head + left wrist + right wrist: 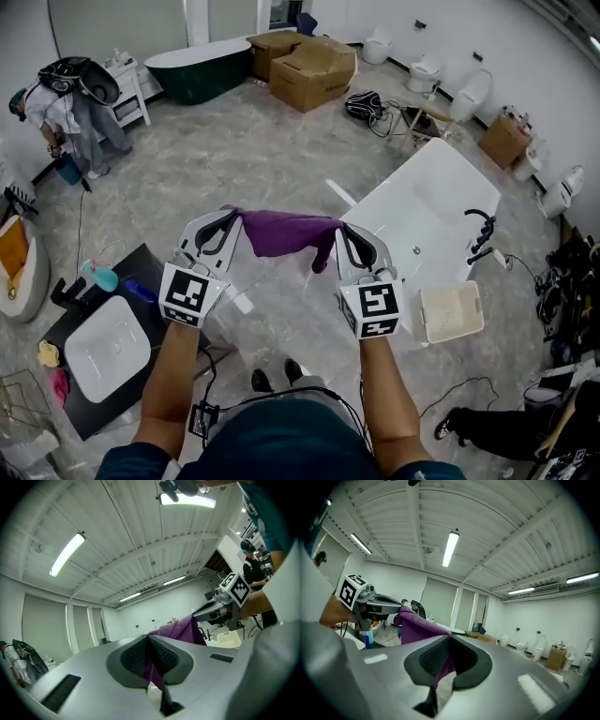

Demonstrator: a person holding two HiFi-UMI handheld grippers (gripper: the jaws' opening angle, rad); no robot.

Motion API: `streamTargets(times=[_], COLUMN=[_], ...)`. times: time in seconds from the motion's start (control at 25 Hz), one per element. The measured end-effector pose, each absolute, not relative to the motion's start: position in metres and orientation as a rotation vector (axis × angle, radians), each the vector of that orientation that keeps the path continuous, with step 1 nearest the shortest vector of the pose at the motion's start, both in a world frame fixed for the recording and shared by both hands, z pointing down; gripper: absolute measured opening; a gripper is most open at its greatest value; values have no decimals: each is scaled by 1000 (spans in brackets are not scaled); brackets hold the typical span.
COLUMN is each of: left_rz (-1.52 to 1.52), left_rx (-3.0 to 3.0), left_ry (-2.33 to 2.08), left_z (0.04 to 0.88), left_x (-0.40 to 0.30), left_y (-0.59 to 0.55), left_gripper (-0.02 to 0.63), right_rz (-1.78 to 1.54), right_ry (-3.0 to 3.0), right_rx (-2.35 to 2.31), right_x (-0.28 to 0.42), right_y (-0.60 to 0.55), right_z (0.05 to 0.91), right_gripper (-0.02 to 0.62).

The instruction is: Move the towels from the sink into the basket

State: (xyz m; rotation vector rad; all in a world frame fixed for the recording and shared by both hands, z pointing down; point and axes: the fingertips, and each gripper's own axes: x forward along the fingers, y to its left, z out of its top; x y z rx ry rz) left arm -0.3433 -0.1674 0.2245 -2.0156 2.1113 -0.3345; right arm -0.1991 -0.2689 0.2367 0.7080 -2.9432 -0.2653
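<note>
left tool [228,223]: pinched on purple towel [281,232] corner | right tool [345,240]: pinched on opposite corner | towel: stretched between both, seemingly up-left of basket [451,312]

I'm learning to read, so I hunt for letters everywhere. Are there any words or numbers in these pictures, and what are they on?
No words or numbers can be read anywhere.
The cubes on the left gripper and right gripper: black-and-white square patterns, not letters.
The cardboard boxes: any print is too small to read.
The purple towel: no label shows.
</note>
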Motion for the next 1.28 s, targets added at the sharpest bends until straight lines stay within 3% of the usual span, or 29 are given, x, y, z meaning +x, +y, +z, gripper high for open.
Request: streamTargets(times=[0.6,1.28], left_rz=[-313,-339], left_rx=[-2312,-2617], left_ry=[1714,1301], left_z=[225,288], left_x=[-151,104], left_y=[-340,-500], left_gripper=[14,14], right_rz=[-252,-145], right_ry=[-2763,-2470], right_rx=[1163,1584], right_x=[19,287], right_y=[-390,-499], right_z=[239,293], right_gripper=[22,23])
